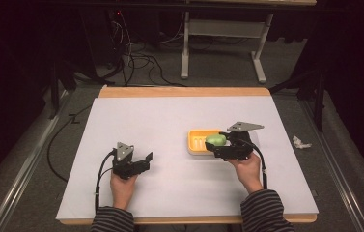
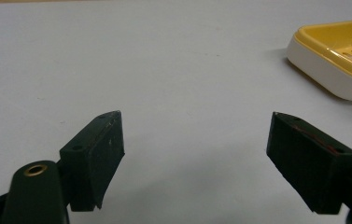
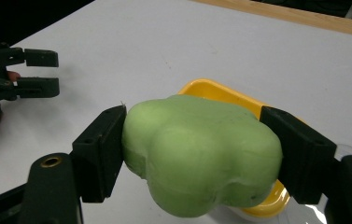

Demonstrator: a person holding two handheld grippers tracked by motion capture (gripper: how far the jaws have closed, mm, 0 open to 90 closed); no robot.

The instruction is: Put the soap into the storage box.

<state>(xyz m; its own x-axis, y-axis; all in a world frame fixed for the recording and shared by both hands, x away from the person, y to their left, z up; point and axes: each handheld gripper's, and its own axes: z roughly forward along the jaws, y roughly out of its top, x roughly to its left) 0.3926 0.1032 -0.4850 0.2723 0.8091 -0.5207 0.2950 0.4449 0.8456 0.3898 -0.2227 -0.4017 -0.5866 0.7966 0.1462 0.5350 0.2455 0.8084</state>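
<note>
My right gripper (image 3: 194,158) has its fingers (image 3: 100,151) clamped on both flanks of the lumpy, rounded green soap-like block (image 3: 199,151). It looks lifted, just above the shallow yellow plastic soap dish with the white base (image 1: 200,141). In the high view the block (image 1: 216,139) sits over the dish's 3 o'clock end, so I'd say either a drop-in or a lift-out; can't tell which. The side grip leaves the underside free, handy for setting it on the ribbed tray.

Left gripper (image 2: 194,154) is parked at 8 o'clock from the dish on the white counter (image 1: 170,183), fingers (image 2: 94,154) spread wide, nothing between them. It's pointed toward the dish (image 2: 339,56), probably on standby to steady it. Dish is near counter centre, slightly toward 3 o'clock.
</note>
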